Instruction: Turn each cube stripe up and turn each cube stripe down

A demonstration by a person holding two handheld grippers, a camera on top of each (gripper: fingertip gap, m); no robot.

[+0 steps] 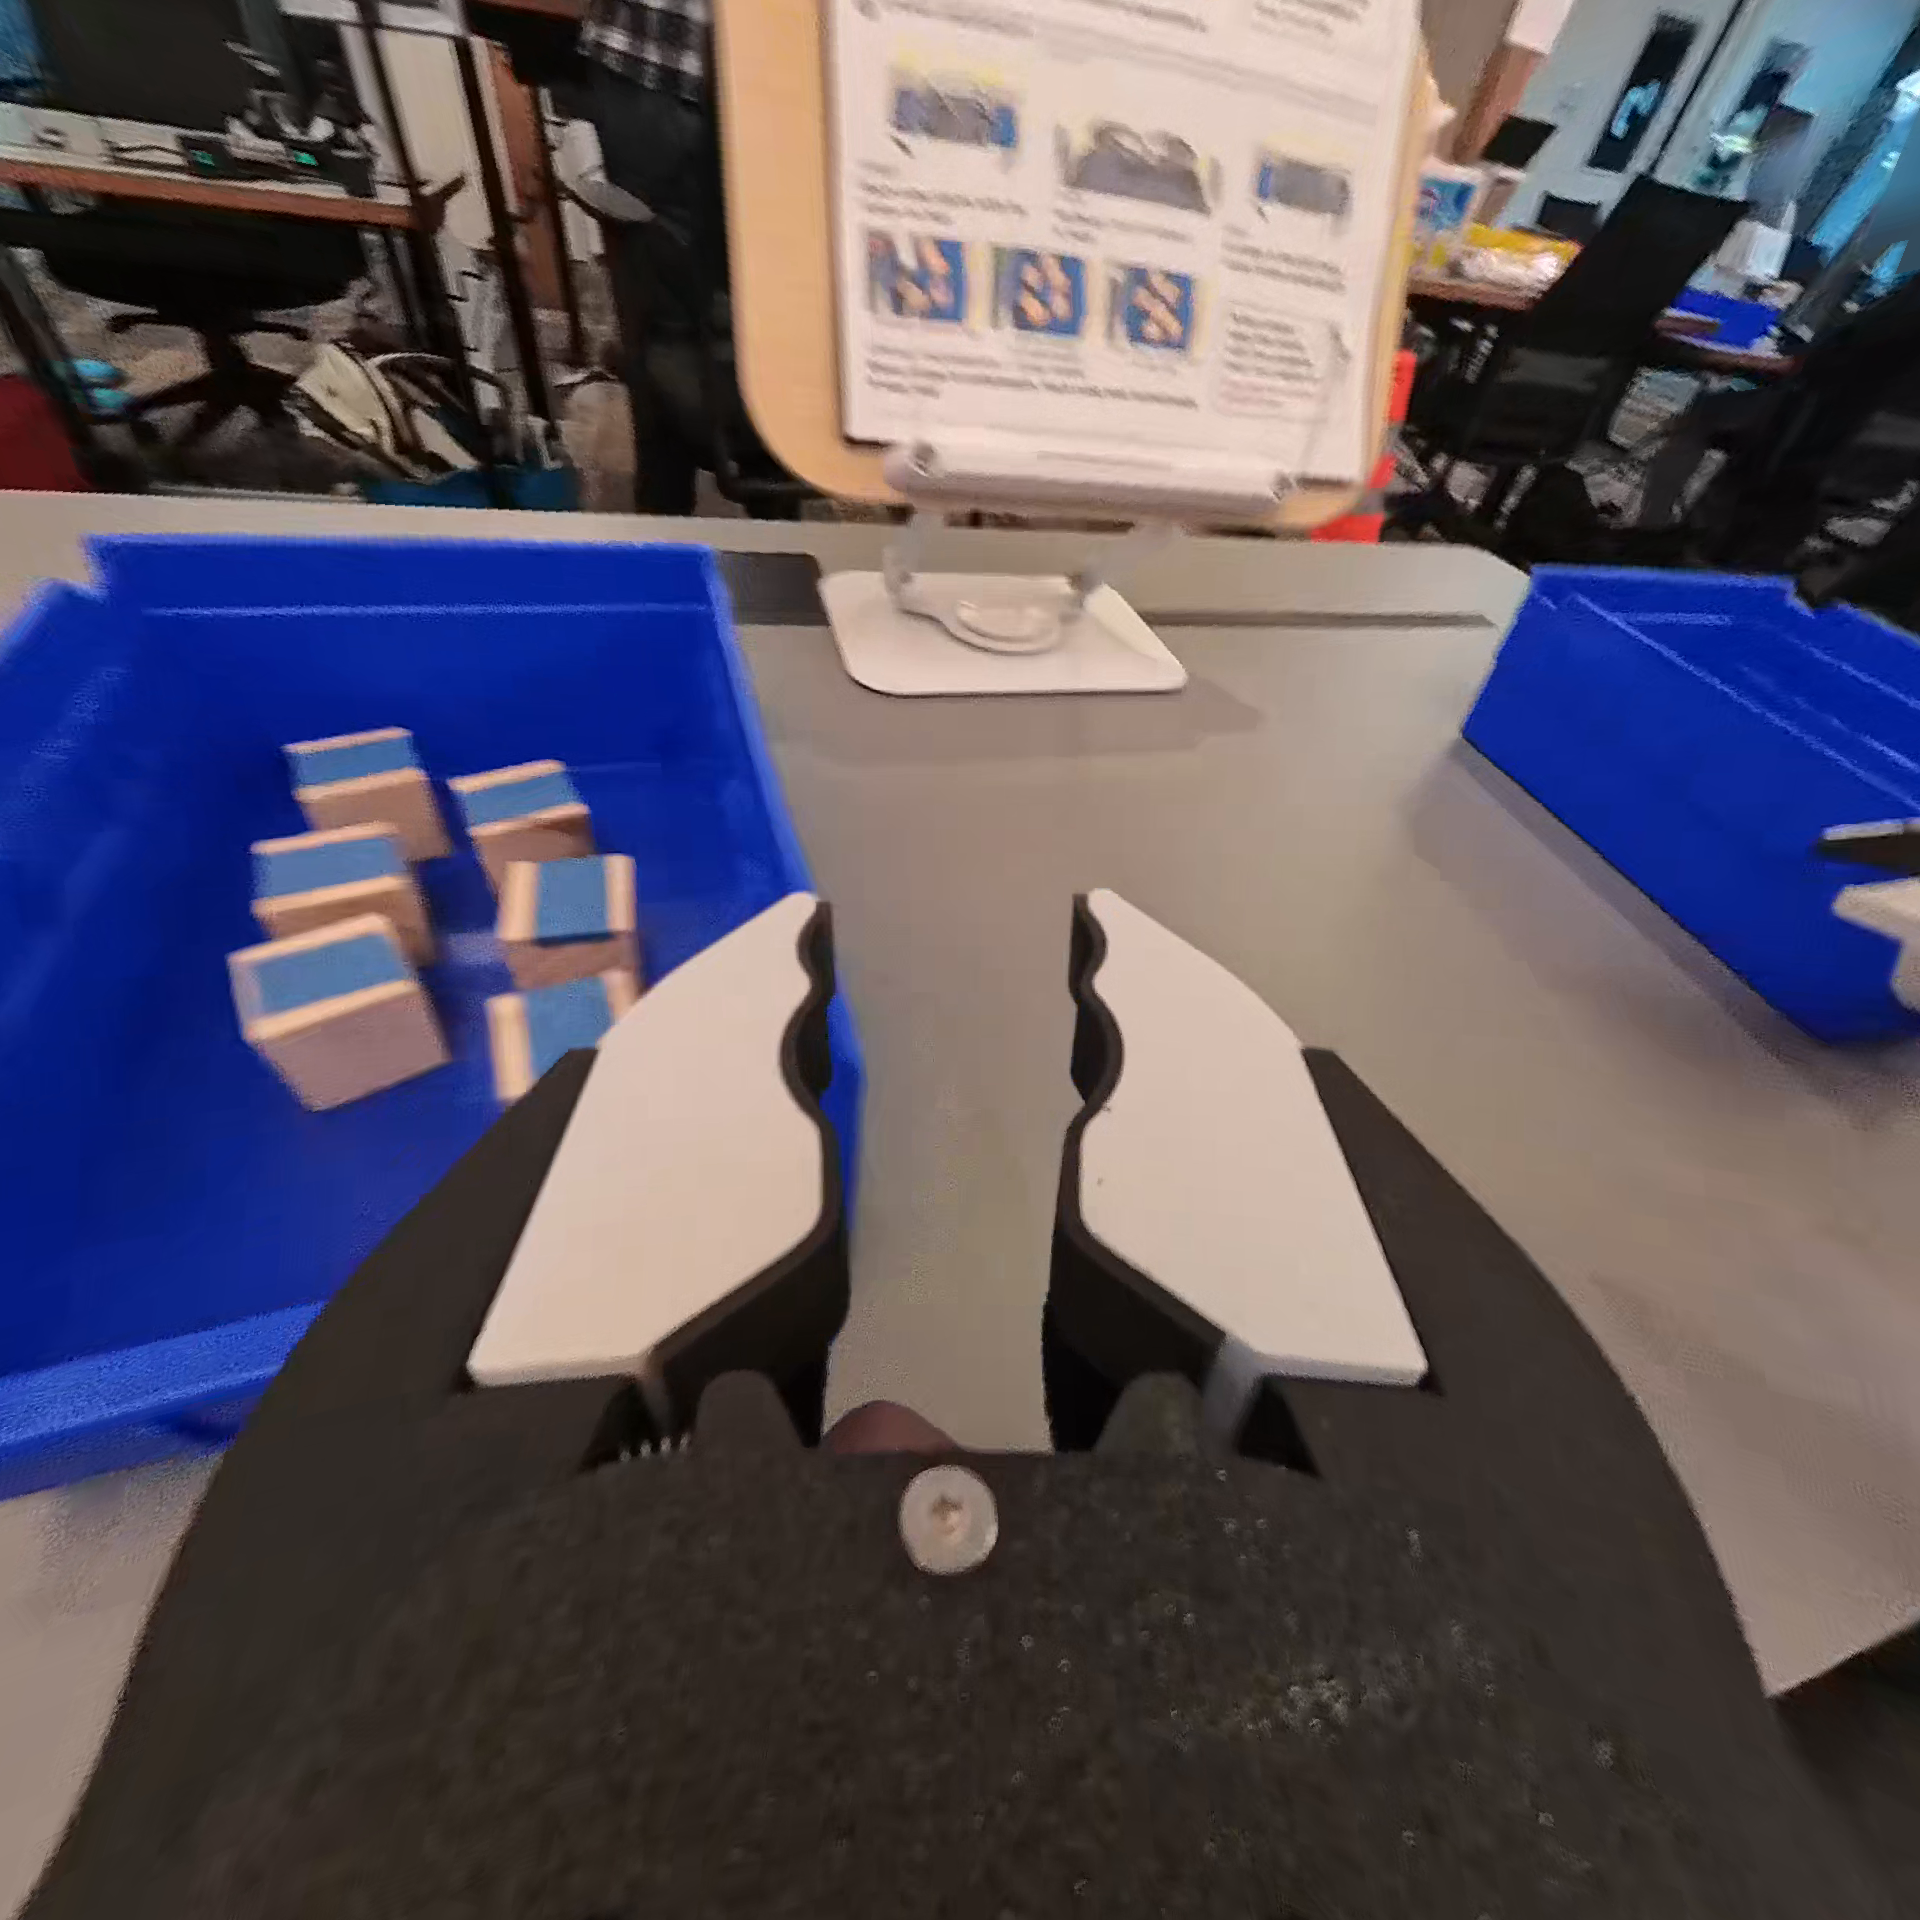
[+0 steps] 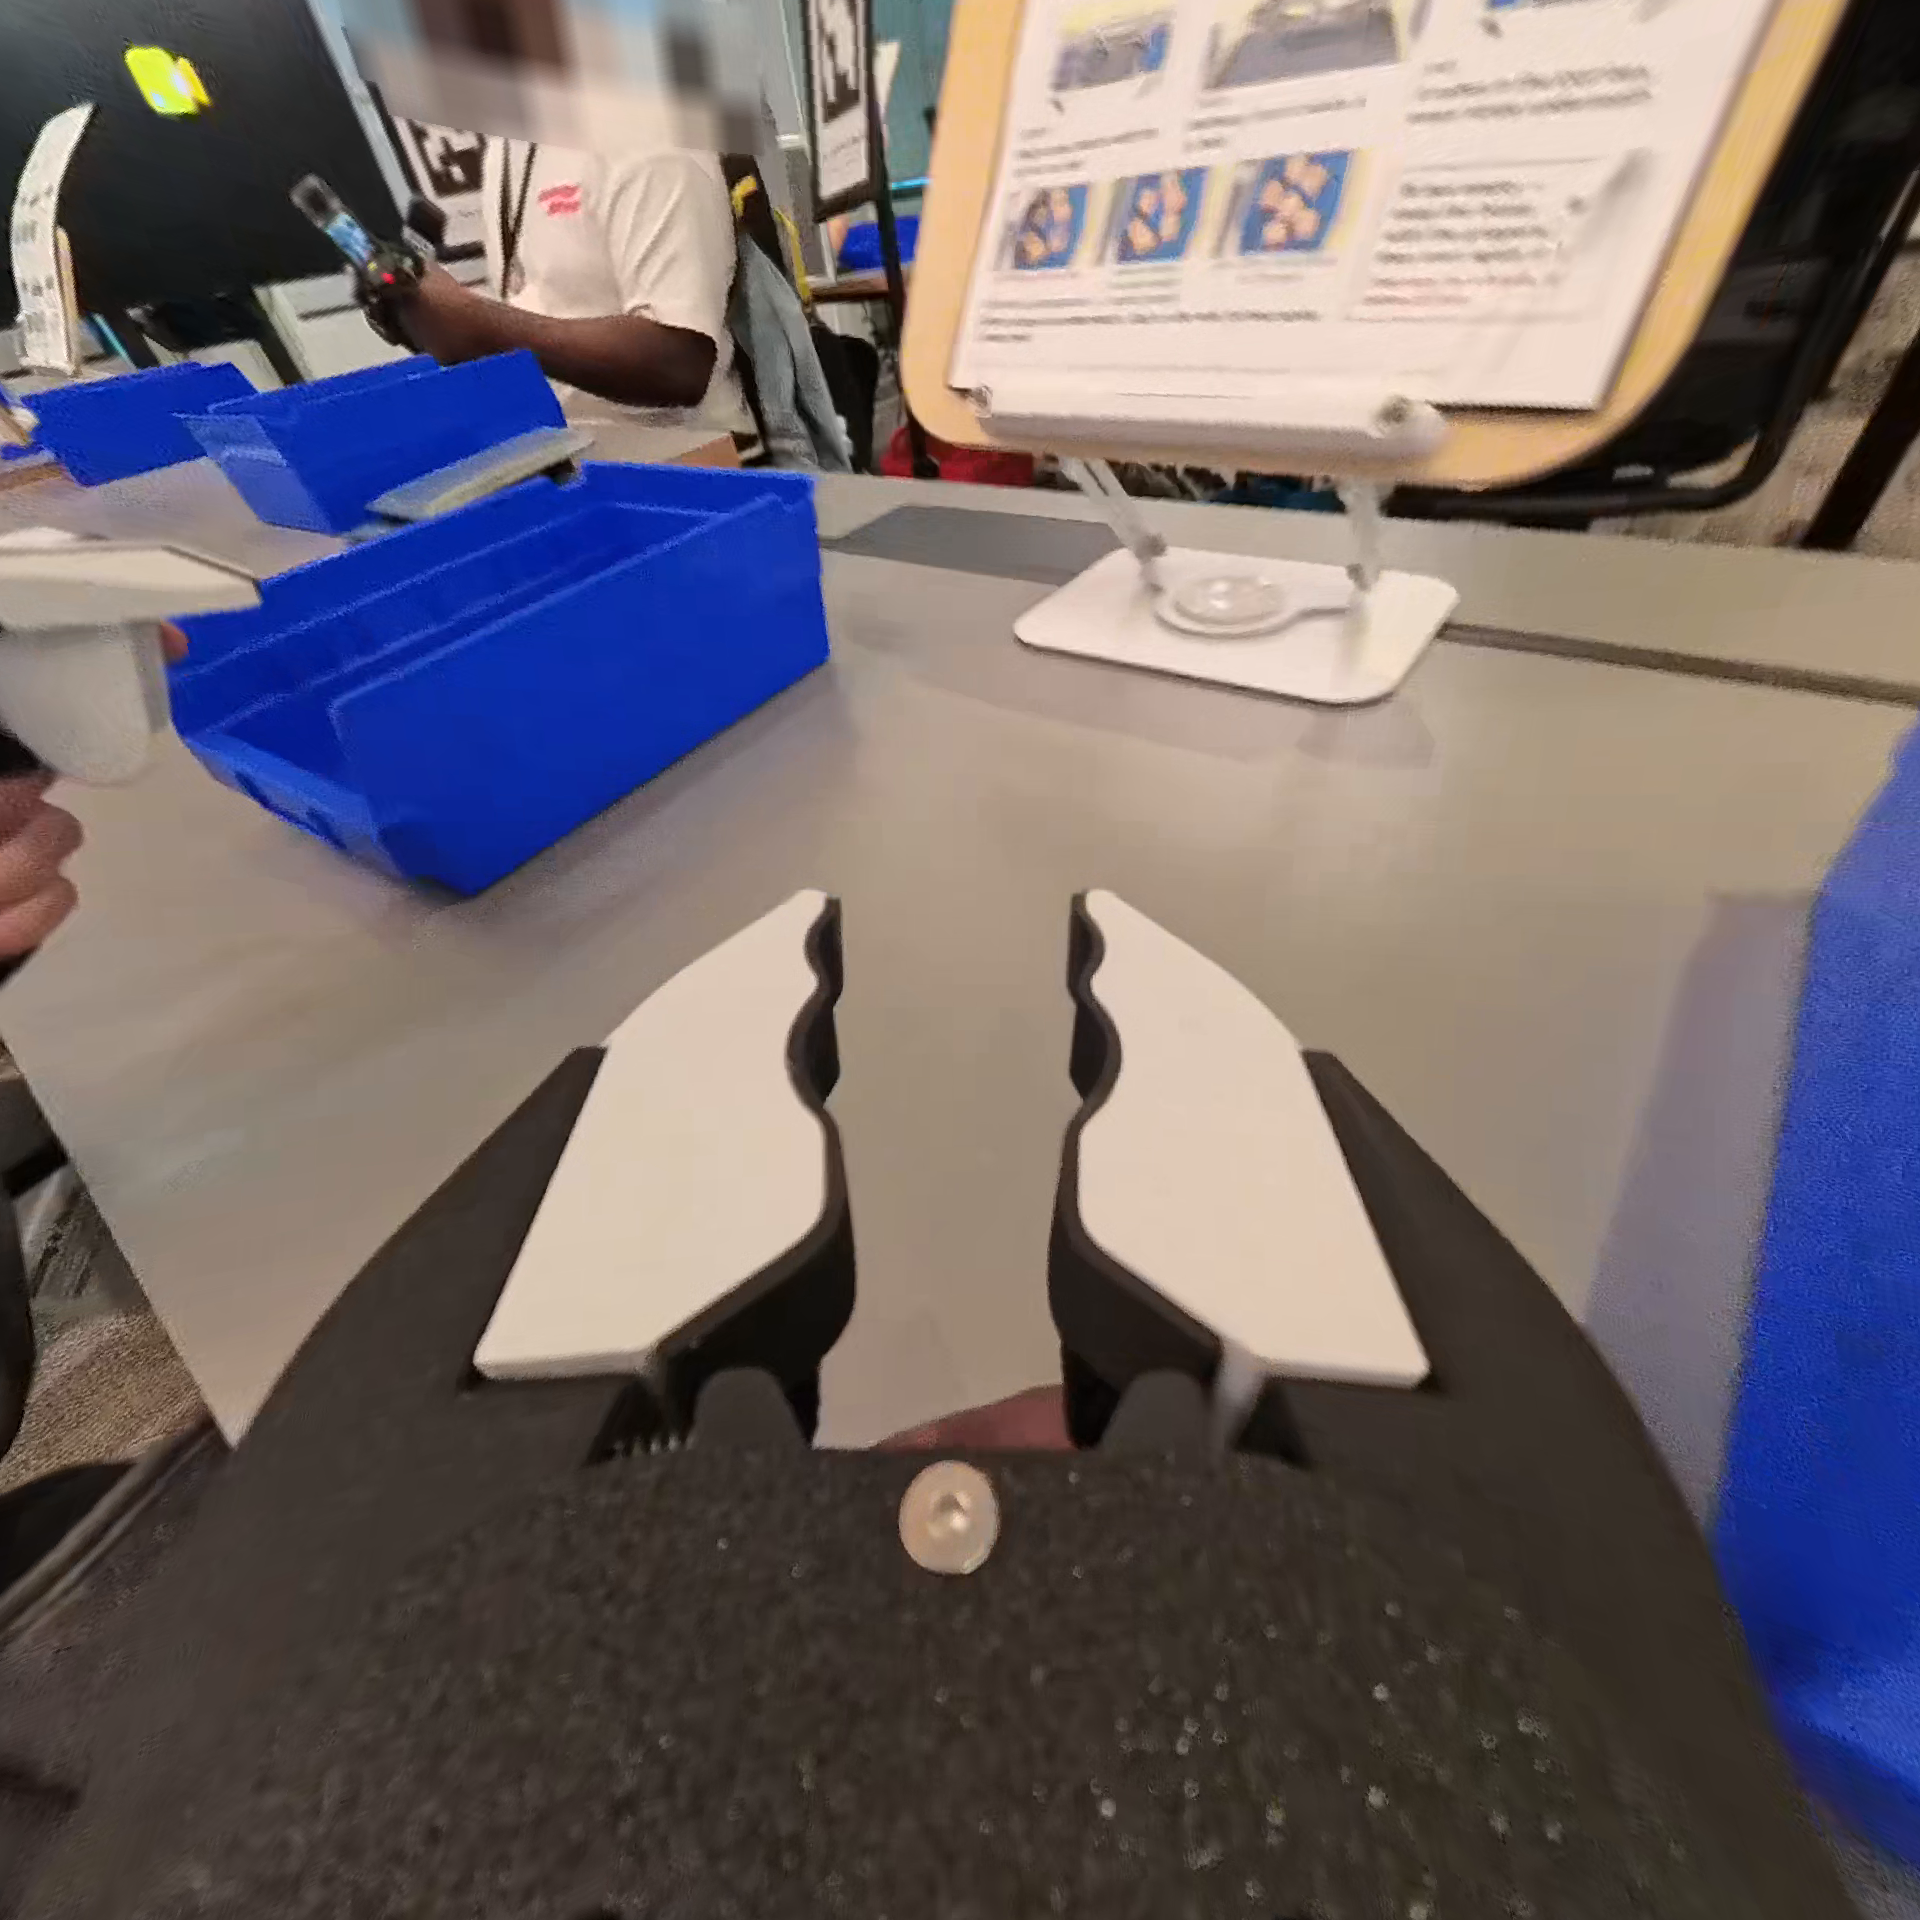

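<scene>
Several wooden cubes (image 1: pixel 338 1003) lie in a blue bin (image 1: pixel 125 1195) on the left, each showing a blue stripe on its top face. My left gripper (image 1: pixel 951 914) is open and empty. It hovers over the grey table (image 1: pixel 1195 831), just right of the bin's right wall. My right gripper (image 2: pixel 956 909) is open and empty over the table between the two bins. Its fingers (image 1: pixel 1886 914) show at the far right edge of the left wrist view. In the right wrist view the bin (image 2: pixel 582 727) hides the cubes.
A second blue bin (image 1: pixel 1714 790) stands at the right and shows close by in the right wrist view (image 2: pixel 1839 1247). A white stand with an instruction sheet (image 1: pixel 1008 634) is at the back. More blue bins (image 2: pixel 364 436) and a seated person (image 2: pixel 613 281) are beyond.
</scene>
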